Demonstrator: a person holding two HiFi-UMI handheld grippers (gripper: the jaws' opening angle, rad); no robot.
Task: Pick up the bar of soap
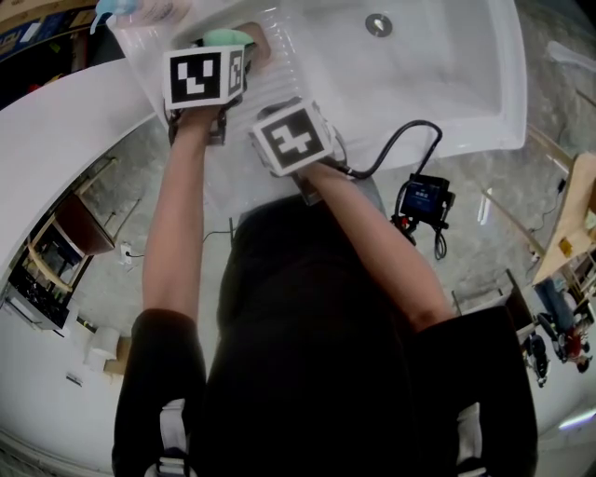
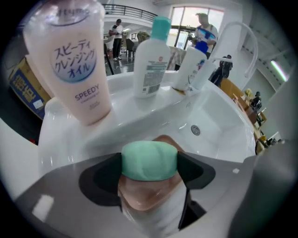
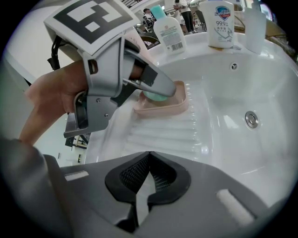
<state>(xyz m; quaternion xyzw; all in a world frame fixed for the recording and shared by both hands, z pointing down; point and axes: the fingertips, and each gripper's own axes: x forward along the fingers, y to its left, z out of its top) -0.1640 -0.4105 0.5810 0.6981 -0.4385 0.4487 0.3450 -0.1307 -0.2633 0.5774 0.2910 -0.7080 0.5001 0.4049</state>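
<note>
Green bar of soap (image 2: 150, 160) lies in its pink dish (image 2: 149, 197) on the sink ledge (image 3: 158, 135); your left tool (image 2: 149, 167) clamps its two ends ready to lift, while your right tool (image 3: 149, 154) waits closed and empty.

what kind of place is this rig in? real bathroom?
Likely a mock washroom station in an open hall, not a home bathroom: white ceramic basin, pink cleansing-oil bottle on its rim, green bar of soap in a pink soap dish, but people and a railing behind.
</note>
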